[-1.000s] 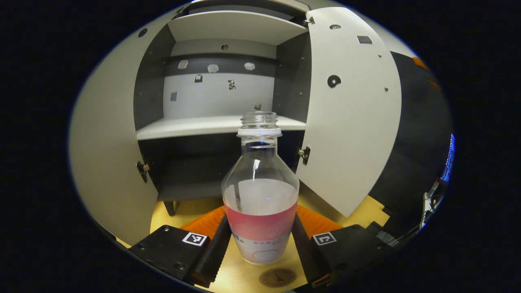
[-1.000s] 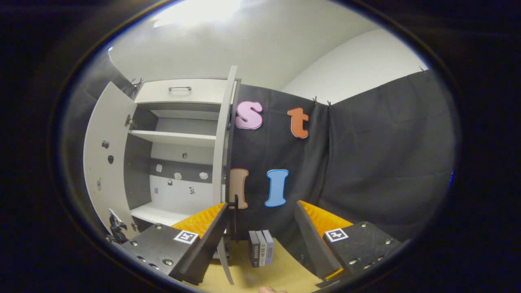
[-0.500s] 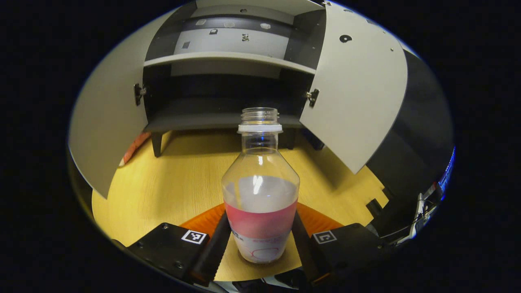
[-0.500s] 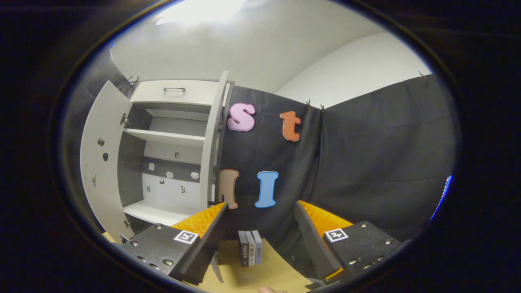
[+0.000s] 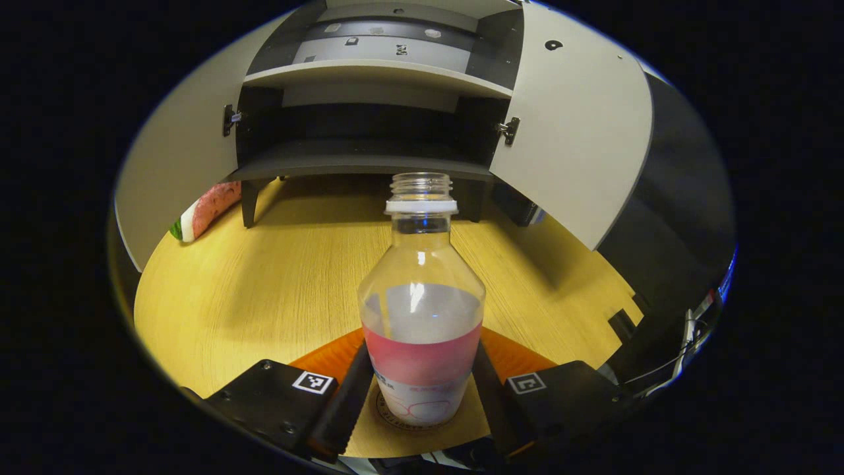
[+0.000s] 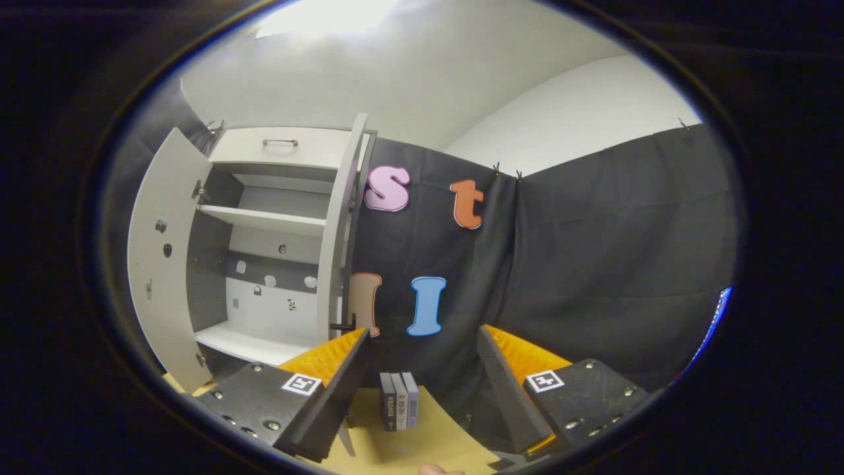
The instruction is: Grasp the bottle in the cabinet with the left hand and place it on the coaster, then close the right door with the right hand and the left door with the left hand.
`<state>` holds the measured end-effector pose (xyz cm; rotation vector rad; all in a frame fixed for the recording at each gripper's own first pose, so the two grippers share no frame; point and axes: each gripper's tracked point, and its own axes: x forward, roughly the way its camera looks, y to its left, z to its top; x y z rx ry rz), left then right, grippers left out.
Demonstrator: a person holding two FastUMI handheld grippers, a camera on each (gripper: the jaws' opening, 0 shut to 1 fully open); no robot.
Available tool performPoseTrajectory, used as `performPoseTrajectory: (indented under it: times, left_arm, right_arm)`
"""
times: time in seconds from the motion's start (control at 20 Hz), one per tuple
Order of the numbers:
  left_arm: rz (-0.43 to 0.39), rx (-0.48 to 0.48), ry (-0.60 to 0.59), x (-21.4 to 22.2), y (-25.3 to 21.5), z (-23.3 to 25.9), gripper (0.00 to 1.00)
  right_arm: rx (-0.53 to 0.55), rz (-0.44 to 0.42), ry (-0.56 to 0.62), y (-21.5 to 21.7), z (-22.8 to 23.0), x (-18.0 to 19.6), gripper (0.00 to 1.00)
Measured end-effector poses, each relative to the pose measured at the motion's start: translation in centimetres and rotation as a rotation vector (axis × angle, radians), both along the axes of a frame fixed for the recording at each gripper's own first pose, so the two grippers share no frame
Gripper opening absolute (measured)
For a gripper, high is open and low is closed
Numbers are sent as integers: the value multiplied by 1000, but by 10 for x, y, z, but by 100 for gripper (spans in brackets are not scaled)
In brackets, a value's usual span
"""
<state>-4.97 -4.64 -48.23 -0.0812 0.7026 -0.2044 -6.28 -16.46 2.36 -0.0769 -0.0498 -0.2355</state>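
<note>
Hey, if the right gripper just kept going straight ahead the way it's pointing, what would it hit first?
Probably the black cloth wall. The right gripper is open and holds nothing. The small books stand lower on the table, likely under its line, and the cabinet's right door is off to the left. Depth is unclear.

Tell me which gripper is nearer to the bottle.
Left. The left gripper has the bottle between its jaws, both pressing its sides, just over the coaster. The right gripper hangs open, facing the open cabinet and books.
</note>
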Motion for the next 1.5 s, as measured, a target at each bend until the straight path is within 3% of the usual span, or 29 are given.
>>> performPoseTrajectory:
  times: [0.35, 0.6, 0.95, 1.2, 1.5]
  left_arm:
    - [20, -27, -60, -10, -7, 0, 82]
    - [19, 39, -56, -26, -3, -7, 84]
    - [-18, 59, -108, -38, -15, 19, 84]
    - [-42, 88, -190, -38, -18, 63, 84]
    - [-24, 69, -336, -24, -16, 153, 84]
  right_arm:
    - [-8, 27, 21, 6, -7, 11, 97]
    - [-13, 55, 33, 16, -14, 21, 99]
    - [8, 93, 60, 26, -29, 34, 98]
    - [27, 118, 77, 34, -40, 40, 98]
    - [64, 127, 87, 34, -49, 43, 97]
